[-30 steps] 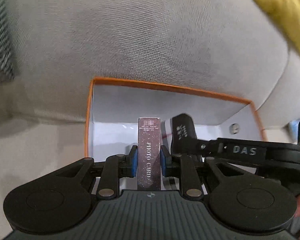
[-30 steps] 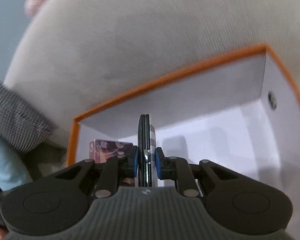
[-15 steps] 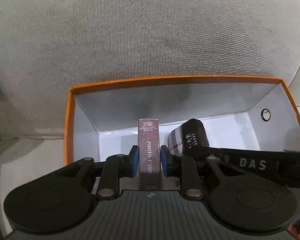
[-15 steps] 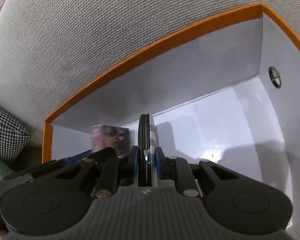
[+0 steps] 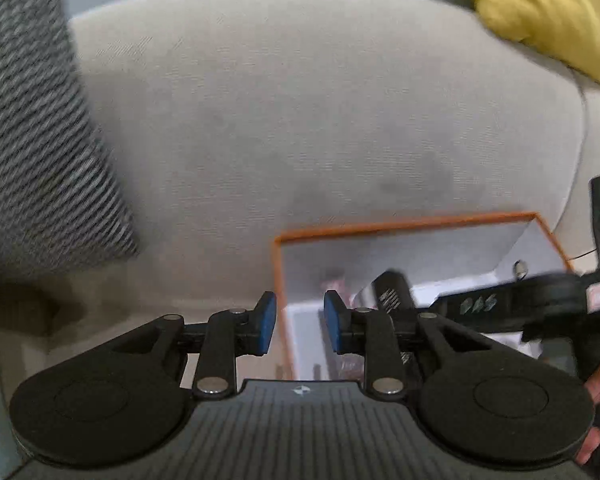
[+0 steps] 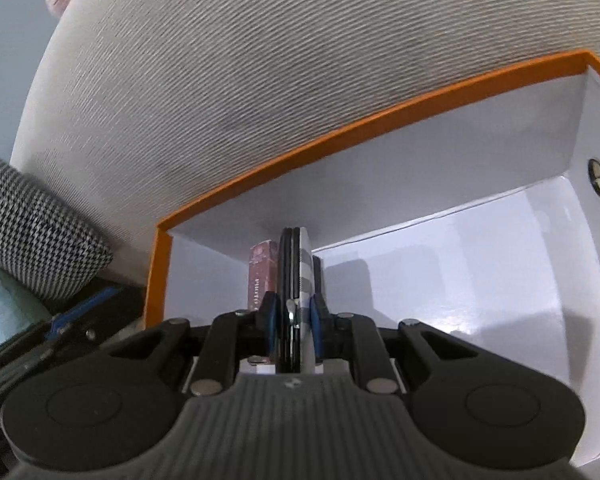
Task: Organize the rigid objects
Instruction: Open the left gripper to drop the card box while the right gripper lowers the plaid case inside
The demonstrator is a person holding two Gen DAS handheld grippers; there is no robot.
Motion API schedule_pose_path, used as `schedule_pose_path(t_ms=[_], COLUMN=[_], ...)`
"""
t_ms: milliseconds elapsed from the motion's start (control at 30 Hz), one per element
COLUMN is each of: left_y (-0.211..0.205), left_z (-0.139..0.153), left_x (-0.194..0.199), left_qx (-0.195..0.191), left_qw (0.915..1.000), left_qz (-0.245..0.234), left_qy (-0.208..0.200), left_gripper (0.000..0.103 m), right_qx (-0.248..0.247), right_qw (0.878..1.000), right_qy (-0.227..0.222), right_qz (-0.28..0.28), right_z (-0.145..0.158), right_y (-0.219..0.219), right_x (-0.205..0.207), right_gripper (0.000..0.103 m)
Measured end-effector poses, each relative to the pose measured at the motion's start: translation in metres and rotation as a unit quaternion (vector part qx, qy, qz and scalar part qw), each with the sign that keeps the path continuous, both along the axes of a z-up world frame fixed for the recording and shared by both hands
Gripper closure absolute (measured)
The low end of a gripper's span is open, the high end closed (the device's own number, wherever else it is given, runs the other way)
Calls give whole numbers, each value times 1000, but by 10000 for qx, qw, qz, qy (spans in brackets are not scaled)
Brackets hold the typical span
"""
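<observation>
two things sit in my one orange-rimmed box: a maroon card box standing upright and a flat black case clamped in my right gripper. my left gripper has just been opening, nothing between its pads.

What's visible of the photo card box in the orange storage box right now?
The photo card box is a slim, dark reddish-brown carton with pale lettering down its narrow face. It stands upright on the white floor near the left rear corner of the orange-rimmed storage box, just left of the flat black case clamped by the right gripper. No gripper holds it.
</observation>
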State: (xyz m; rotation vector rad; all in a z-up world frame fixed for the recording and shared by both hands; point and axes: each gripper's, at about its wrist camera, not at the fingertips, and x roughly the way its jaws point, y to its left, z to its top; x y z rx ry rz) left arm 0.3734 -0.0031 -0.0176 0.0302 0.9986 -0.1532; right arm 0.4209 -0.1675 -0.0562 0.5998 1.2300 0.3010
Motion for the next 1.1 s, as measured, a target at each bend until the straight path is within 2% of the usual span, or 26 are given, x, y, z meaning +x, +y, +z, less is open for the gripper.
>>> schedule_pose_path(t_ms=[133,400,533,667,733,800,867,967,1100], left_y=[12,18,12,12,10,15,18,18,18], left_z=[-17,-35,-37,-31,-29,-35,-37,-35,-34], left_x=[-4,-5,-4,-4,-8,-6,-3,-2,-3], left_qx=[-374,-701,-711,-669,-673,-691,-687,-668,-634], left_qw=[9984,9951,9951,9954,9955,9954,9955,9954,9956], left_qz=[155,12,23,-4,-8,-5,-30,-47,-62], left_qy=[401,698,692,685,665,658,658,678,680], left_gripper=[71,93,94,94,94,94,94,94,94], right_qx=[-29,-348,-184,-49,-83,-325,-725,-1201,-1368], right_qw=[10000,9991,9992,9996,9994,9987,9959,9897,9870], right_qy=[50,183,286,190,253,195,114,83,303], right_qz=[65,128,230,206,216,326,527,772,788], right_z=[-9,-26,-38,-47,-51,-45,-36,-39,-45], right_y=[-1,-3,4,9,7,6,6,15,18], right_x=[2,19,29,29,32,31,29,27,26], right_gripper=[85,85,85,85,85,84,76,66,55])
